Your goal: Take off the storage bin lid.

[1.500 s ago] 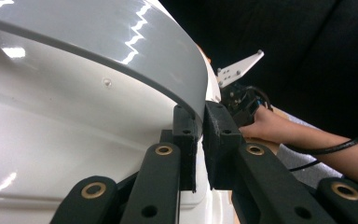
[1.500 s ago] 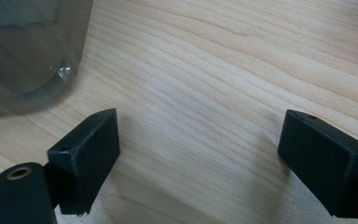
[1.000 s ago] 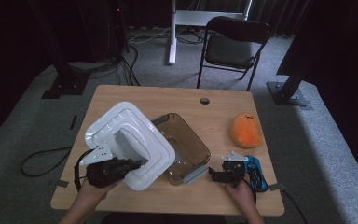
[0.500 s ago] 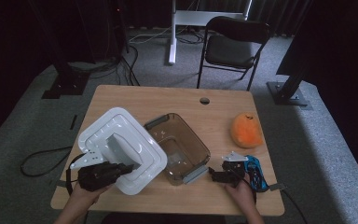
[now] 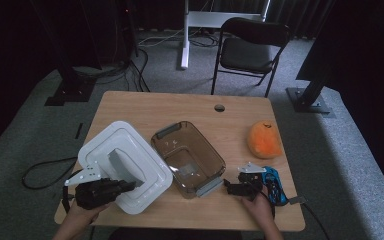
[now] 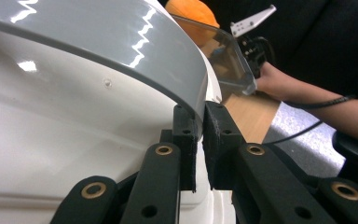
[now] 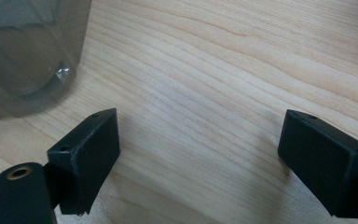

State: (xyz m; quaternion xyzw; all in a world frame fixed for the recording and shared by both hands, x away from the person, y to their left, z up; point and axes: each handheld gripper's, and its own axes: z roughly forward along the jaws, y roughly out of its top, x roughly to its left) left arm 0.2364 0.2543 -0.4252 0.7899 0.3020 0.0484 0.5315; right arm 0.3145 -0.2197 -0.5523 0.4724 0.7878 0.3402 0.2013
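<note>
A white rectangular lid [image 5: 102,150] with a grey handle [image 5: 124,167] on top sits over the table's left front, beside a clear brown container [image 5: 187,157]. My left gripper [image 5: 129,184] is shut on the handle's near end; in the left gripper view its pads [image 6: 185,135] pinch the grey handle [image 6: 121,42] above the white lid [image 6: 51,140]. My right gripper [image 5: 228,186] stands open at the container's near right corner. In the right gripper view its jaws [image 7: 205,135] spread wide over bare wood, with the container [image 7: 23,51] at the upper left.
An orange plush ball [image 5: 264,139] lies at the right of the table [image 5: 180,107]. A blue object [image 5: 273,184] sits by the right hand. A cable hole [image 5: 219,107] is near the far edge. A black chair [image 5: 250,50] stands behind the table.
My left gripper has carried the lid leftwards and down, off the container's left side. It now lies lower and flatter beside the container. The right gripper has stayed put.
</note>
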